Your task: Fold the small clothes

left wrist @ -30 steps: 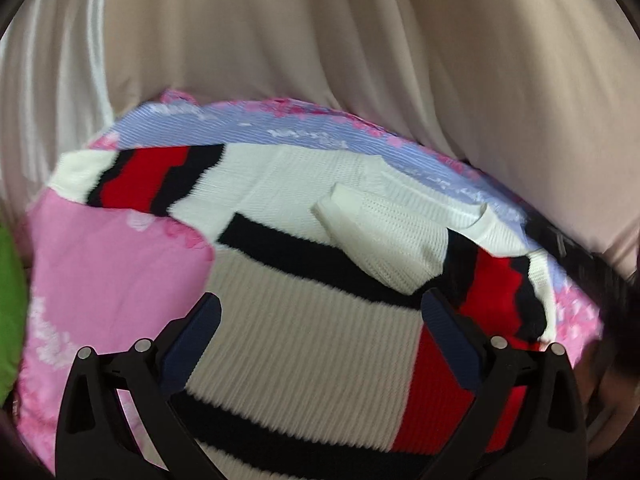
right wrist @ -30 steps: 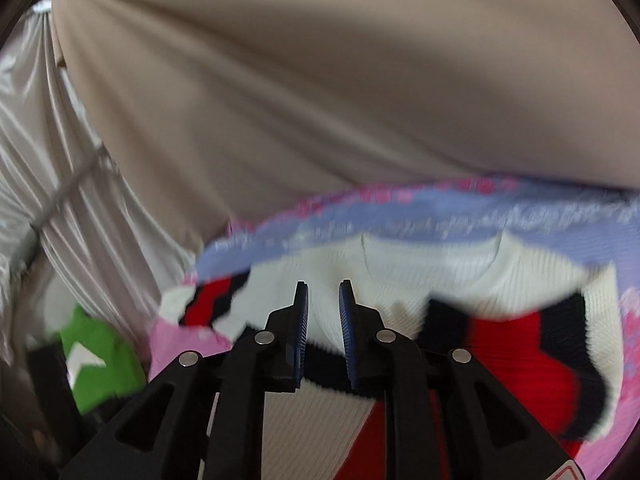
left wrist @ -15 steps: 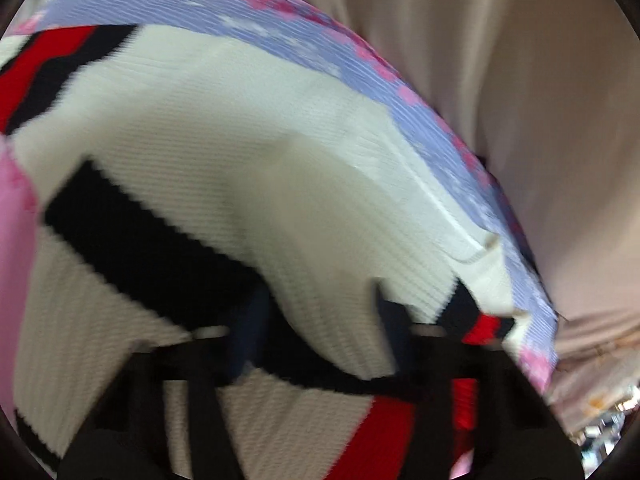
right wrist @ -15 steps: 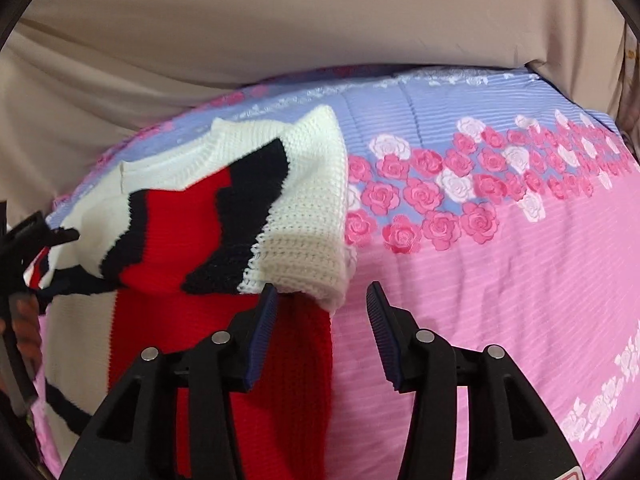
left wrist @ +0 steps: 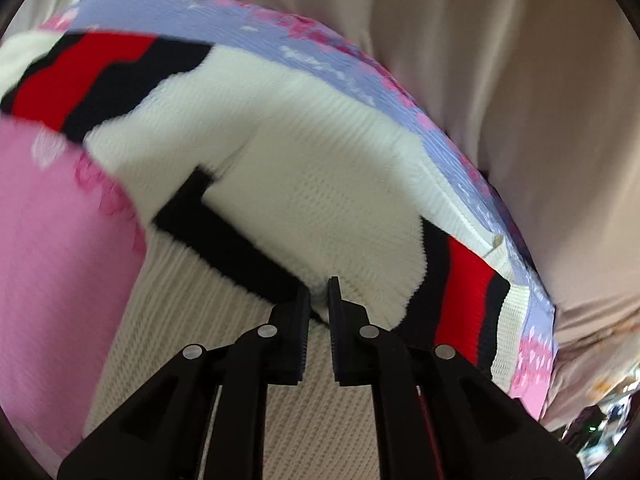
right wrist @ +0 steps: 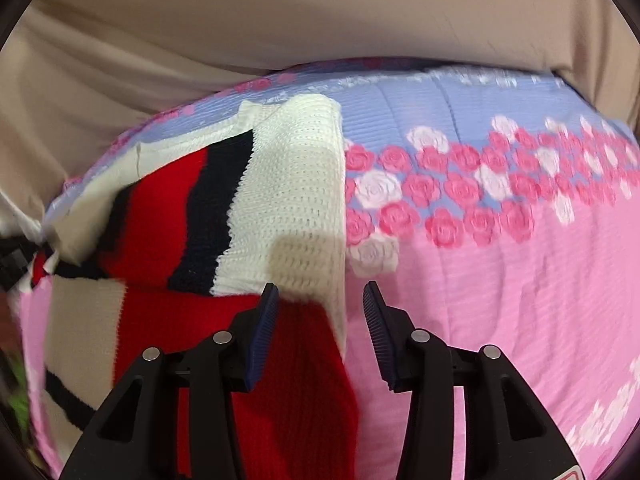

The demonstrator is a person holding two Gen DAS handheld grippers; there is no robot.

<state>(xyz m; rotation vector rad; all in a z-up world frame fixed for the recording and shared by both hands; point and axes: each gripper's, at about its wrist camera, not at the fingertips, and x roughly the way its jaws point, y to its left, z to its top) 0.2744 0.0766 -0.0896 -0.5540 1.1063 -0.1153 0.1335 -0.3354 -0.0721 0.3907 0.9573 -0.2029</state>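
A small knit sweater [left wrist: 304,184] in white, red and black lies on a pink and blue floral bed cover [left wrist: 52,264]. My left gripper [left wrist: 319,292] is shut on the white end of a sleeve folded over the sweater's body. The same sweater [right wrist: 192,216] fills the left half of the right wrist view, its right sleeve folded over the red part. My right gripper [right wrist: 318,300] is open, its jaws on either side of that sleeve's white cuff edge [right wrist: 316,240], low over the cover.
Beige curtain cloth [right wrist: 280,16] hangs behind the bed cover [right wrist: 520,280] in both views. Pink and white roses [right wrist: 452,188] run across the cover to the right of the sweater. A bit of green [right wrist: 16,400] shows at the far left edge.
My left gripper has moved in over the sweater and shut on the folded sleeve's white end. My right gripper opened, swung right and now sits at the other sleeve's cuff.
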